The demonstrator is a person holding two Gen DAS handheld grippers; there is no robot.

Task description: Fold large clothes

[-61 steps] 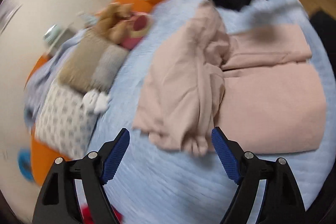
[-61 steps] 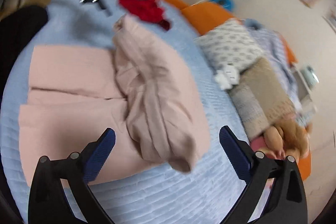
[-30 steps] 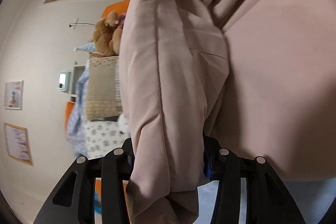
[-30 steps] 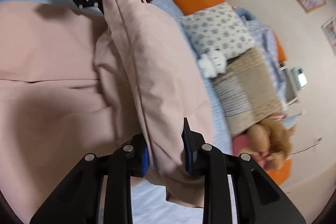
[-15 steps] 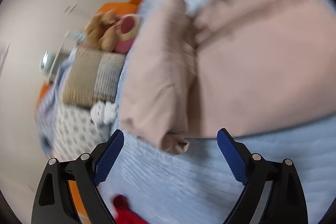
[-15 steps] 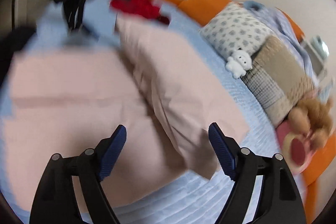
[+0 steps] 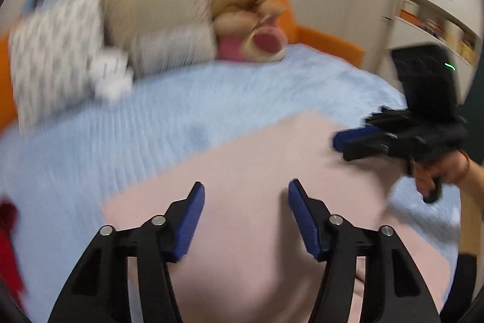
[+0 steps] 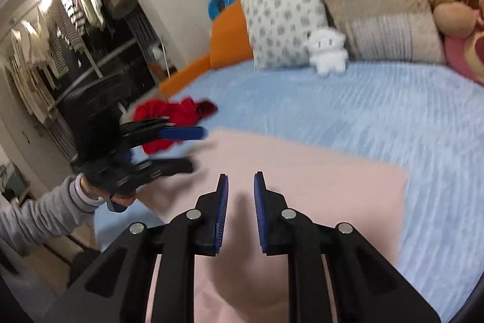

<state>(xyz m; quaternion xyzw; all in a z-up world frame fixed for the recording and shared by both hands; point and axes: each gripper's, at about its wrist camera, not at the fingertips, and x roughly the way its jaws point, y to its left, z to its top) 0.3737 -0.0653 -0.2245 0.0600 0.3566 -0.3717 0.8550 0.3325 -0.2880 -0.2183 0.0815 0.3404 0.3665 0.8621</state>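
Both my hand-held grippers hang empty over the folded pink garment (image 8: 302,186), left hand-held gripper (image 7: 245,214) jaws apart and just narrowing, right hand-held gripper (image 8: 240,203) just narrowed to a slim gap; next, press the fold flat, edges squared.

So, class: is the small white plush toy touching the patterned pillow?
Touching: the right wrist view shows the white plush toy leaning against the patterned pillow's lower corner, no gap.

Both grippers are the same build: left gripper (image 7: 245,196) and right gripper (image 8: 240,186) have chunky black plastic arms with ribbed blue pads (image 8: 223,211) and shiny silver screws (image 7: 334,219) at the pivots. Grey sleeve (image 8: 36,217) with a pale cuff at 8 o'clock in the right view
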